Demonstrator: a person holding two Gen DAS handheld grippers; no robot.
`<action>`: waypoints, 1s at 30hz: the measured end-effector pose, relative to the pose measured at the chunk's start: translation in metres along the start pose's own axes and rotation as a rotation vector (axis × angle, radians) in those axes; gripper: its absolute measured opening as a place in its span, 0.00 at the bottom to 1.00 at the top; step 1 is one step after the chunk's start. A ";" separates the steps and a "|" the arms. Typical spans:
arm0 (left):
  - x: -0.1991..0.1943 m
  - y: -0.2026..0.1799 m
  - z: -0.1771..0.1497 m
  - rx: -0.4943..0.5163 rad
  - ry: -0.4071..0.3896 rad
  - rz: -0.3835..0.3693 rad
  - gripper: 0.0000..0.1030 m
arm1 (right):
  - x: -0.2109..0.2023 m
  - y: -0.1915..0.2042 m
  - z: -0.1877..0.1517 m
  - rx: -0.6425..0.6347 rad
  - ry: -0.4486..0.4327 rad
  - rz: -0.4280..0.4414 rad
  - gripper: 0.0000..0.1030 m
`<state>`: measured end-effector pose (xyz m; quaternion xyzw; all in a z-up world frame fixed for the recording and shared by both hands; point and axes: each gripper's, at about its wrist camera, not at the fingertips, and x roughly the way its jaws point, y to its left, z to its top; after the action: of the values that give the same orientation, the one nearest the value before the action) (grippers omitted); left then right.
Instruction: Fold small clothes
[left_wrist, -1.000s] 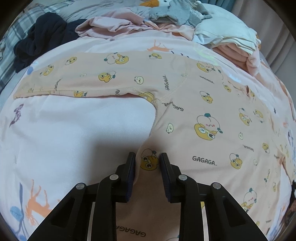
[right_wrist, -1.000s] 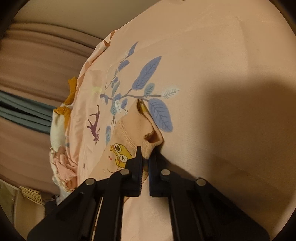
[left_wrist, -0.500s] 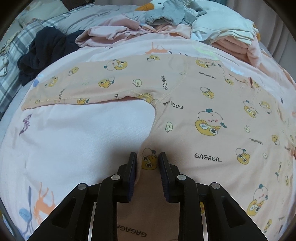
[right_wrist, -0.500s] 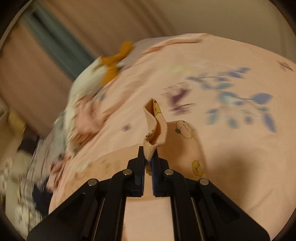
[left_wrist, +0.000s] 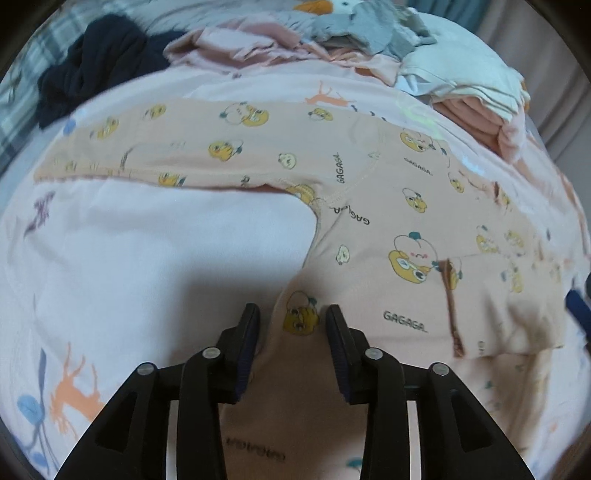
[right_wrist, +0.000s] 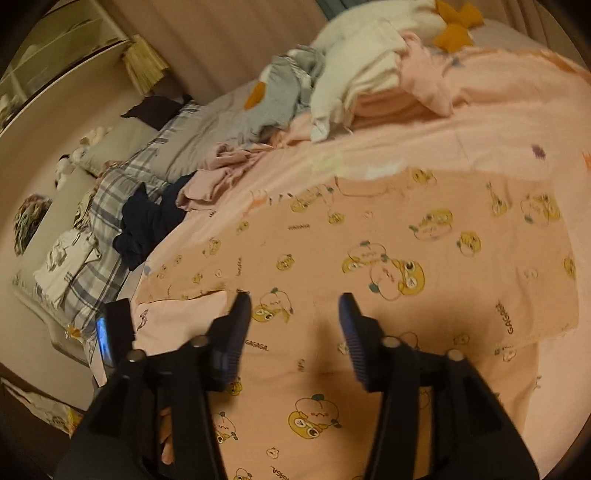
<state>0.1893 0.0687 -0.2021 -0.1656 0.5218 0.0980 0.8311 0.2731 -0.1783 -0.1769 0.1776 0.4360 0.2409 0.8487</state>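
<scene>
The shirt (left_wrist: 417, 229), peach with yellow cartoon faces, lies on the pink bed sheet (left_wrist: 155, 258), body flat and one sleeve (left_wrist: 207, 151) stretched toward 9 o'clock in the left wrist view; at about 4 o'clock there the far side has been folded over onto the body, its edge (left_wrist: 454, 306) showing as a raw seam. The left gripper (left_wrist: 291, 325) sits low over the hem edge with a ridge of cloth between its fingers (left_wrist: 247, 332); they have just been opening and stand apart, and the pads do not look pressed on the fabric. The right gripper (right_wrist: 295, 325) hovers above the body of the shirt, its fingers (right_wrist: 351, 328) wide apart after just opening, nothing between them. The main risk, as I judge it, is the fresh fold: released loose, it may spring back or lie skewed, so a later fold would lock in the crookedness. The ridge between the left fingers could catch on a pad as that gripper lifts and drag the hem out of line, wrinkling the body. The outstretched sleeve is not yet folded; pulling it in from the cuff alone could bunch it at the armpit. Beyond the shirt at 12 o'clock lie piled clothes (left_wrist: 369, 29) and a dark garment (left_wrist: 92, 66) at 10 o'clock, near enough that a wide sweep might snag them.
</scene>
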 end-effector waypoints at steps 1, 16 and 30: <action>-0.005 0.001 0.000 -0.008 -0.002 -0.024 0.39 | -0.003 -0.004 -0.001 0.015 0.000 0.002 0.52; 0.000 -0.056 -0.023 -0.070 0.201 -0.636 0.63 | -0.118 -0.071 -0.021 0.282 -0.180 -0.149 0.63; 0.031 -0.104 -0.015 -0.059 0.118 -0.417 0.22 | -0.122 -0.097 -0.034 0.247 -0.127 -0.224 0.62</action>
<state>0.2254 -0.0331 -0.2177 -0.2995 0.5208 -0.0706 0.7962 0.2082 -0.3236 -0.1653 0.2453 0.4250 0.0777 0.8678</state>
